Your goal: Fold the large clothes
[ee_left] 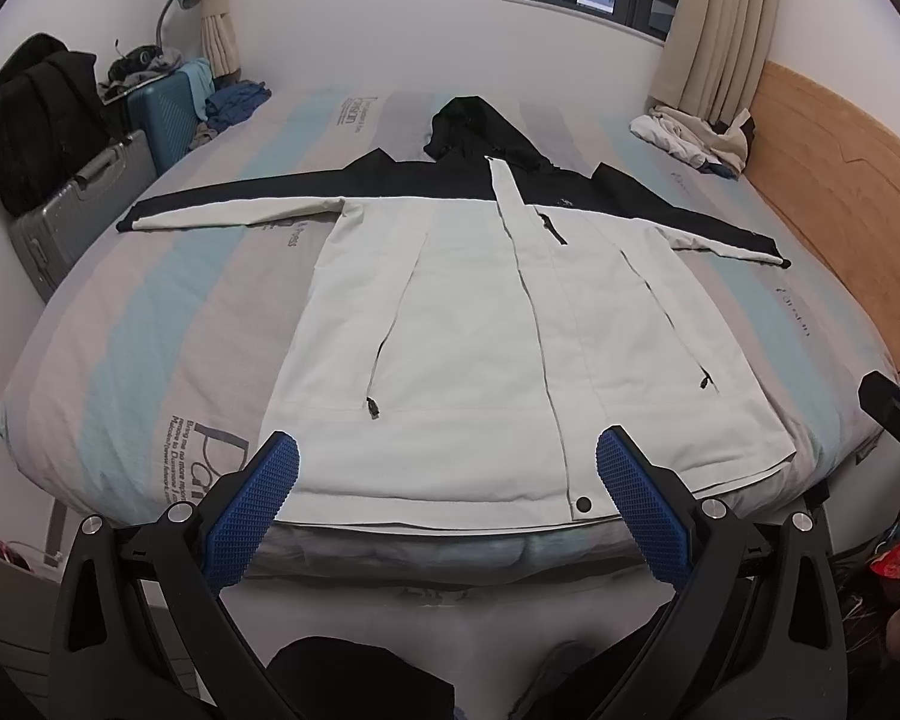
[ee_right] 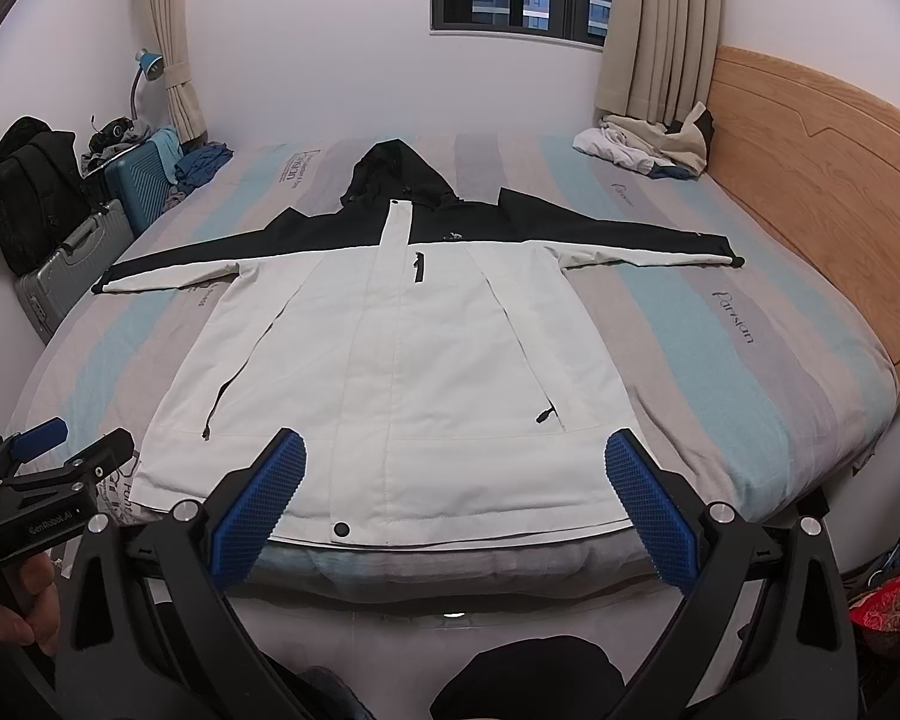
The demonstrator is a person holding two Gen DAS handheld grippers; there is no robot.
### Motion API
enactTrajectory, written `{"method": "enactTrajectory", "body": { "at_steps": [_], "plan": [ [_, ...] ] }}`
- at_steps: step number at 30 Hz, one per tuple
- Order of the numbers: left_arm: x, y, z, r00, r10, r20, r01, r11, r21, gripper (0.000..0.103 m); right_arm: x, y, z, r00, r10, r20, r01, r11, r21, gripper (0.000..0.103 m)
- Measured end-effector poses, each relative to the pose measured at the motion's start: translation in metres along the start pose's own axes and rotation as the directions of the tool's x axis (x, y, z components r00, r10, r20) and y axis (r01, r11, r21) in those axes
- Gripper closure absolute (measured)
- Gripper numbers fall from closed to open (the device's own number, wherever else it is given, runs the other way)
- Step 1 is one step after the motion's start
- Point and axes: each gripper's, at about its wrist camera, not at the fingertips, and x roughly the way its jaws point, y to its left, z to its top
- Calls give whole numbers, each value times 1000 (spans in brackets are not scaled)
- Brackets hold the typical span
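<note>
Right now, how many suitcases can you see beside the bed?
2. A grey suitcase stands at the left side of the bed, nearer the camera. A blue suitcase stands just behind it, toward the wall, with clothes piled on top. Others may be hidden behind the bags.

The jacket (ee_left: 468,324) lies flat on the bed (ee_left: 168,324), front side up, with its hem at the near edge and its hood (ee_left: 468,126) toward the far wall. Both sleeves are spread out to the sides. The left gripper (ee_left: 447,480) and the right gripper (ee_right: 455,480) hang before the hem, side by side, their fingers apart. At the far right corner of the bed is a pile of clothes (ee_right: 648,147), beside the headboard (ee_right: 810,192). Left of the bed stand two suitcases (ee_left: 84,204), probably against the wall, with a backpack (ee_left: 36,120) behind them.
</note>
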Motion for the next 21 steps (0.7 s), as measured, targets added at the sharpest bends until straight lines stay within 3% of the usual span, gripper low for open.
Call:
{"method": "enactTrajectory", "body": {
  "at_steps": [21],
  "plan": [
    [-3,-1,-1,1000,0,5,0,1000,6,6,-1,2,-2,1000,3,-1,-3,1000,3,7]
  ]
}}
